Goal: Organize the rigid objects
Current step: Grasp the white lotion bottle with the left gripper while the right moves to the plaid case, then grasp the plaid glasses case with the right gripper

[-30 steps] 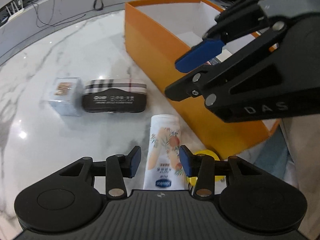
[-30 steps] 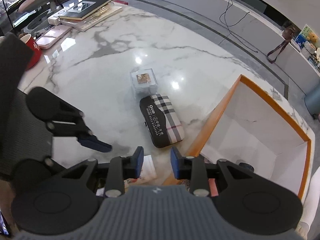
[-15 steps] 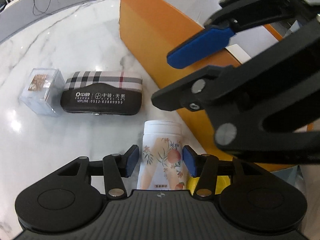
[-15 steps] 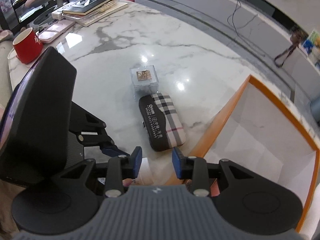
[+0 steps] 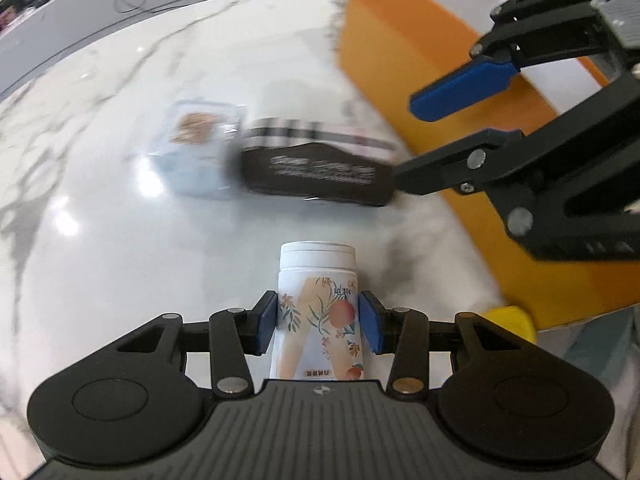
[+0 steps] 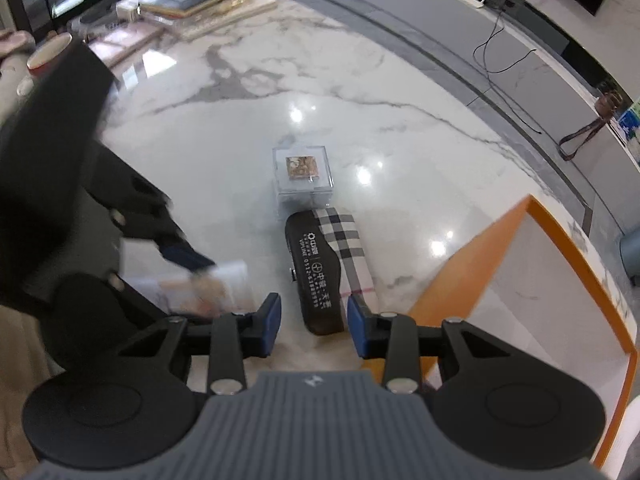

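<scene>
Change since a second ago: we've pushed our left gripper [image 5: 318,322] forward along the white floral-print plastic bottle [image 5: 318,304] lying on the white marble tabletop [image 5: 100,240]. The blue pads now bracket its body instead of its base. Jaws are closing and look to be touching both sides; we judge it clamped, or nearly so. Pickup looks imminent.

Our right gripper [image 6: 314,324] has dropped toward the dark glasses case with plaid fabric top [image 6: 328,268]. The case's near end now sits between the pads with gaps on both sides. Jaws are opening and apart, holding nothing.

Left to right in the left wrist view:
- clear plastic cube box [image 5: 200,152] at 11 o'clock, touching or just beside the case's far end
- case at 12
- orange cardboard box with white interior [image 5: 400,80] at 1 to 3, the likely drop target
- small yellow object [image 5: 512,322] at 3, by the box's base, too little showing to identify

Obstruction risk: the right gripper hangs between bottle and box, so the left lift path may cross it. The box wall is tall and needs clearing.
</scene>
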Demonstrator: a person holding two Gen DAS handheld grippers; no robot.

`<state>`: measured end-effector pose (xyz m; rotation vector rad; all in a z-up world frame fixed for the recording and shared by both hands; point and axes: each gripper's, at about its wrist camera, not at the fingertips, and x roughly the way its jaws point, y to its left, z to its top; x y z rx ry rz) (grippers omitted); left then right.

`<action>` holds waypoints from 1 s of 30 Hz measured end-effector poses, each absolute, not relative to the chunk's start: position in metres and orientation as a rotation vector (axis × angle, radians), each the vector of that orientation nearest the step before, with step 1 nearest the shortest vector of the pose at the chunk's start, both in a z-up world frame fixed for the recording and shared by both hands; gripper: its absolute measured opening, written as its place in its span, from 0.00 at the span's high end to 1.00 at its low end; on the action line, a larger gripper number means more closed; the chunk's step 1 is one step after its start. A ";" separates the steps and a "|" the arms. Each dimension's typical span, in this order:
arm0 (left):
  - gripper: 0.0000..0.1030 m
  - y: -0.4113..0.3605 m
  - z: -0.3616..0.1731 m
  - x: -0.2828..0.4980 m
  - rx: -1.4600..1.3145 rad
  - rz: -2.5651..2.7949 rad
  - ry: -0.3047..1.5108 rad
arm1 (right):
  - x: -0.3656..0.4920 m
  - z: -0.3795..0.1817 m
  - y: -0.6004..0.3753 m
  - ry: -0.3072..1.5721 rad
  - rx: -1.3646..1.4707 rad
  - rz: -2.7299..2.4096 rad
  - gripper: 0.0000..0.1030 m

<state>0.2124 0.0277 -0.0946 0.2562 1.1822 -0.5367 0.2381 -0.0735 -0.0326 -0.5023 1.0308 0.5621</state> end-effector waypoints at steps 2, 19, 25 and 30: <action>0.52 0.037 -0.093 0.215 0.260 -0.506 1.191 | 0.250 -0.041 -0.067 1.062 -0.520 0.565 0.61; 0.51 0.074 -0.088 0.236 0.174 -0.449 1.226 | 0.332 -0.095 -0.037 1.296 -0.505 0.484 0.19; 0.51 0.085 -0.091 0.241 0.164 -0.412 1.238 | 0.339 -0.108 -0.038 1.380 -0.363 0.412 0.30; 0.51 0.091 -0.092 0.237 0.166 -0.381 1.253 | 0.320 -0.107 -0.040 1.427 -0.252 0.401 0.31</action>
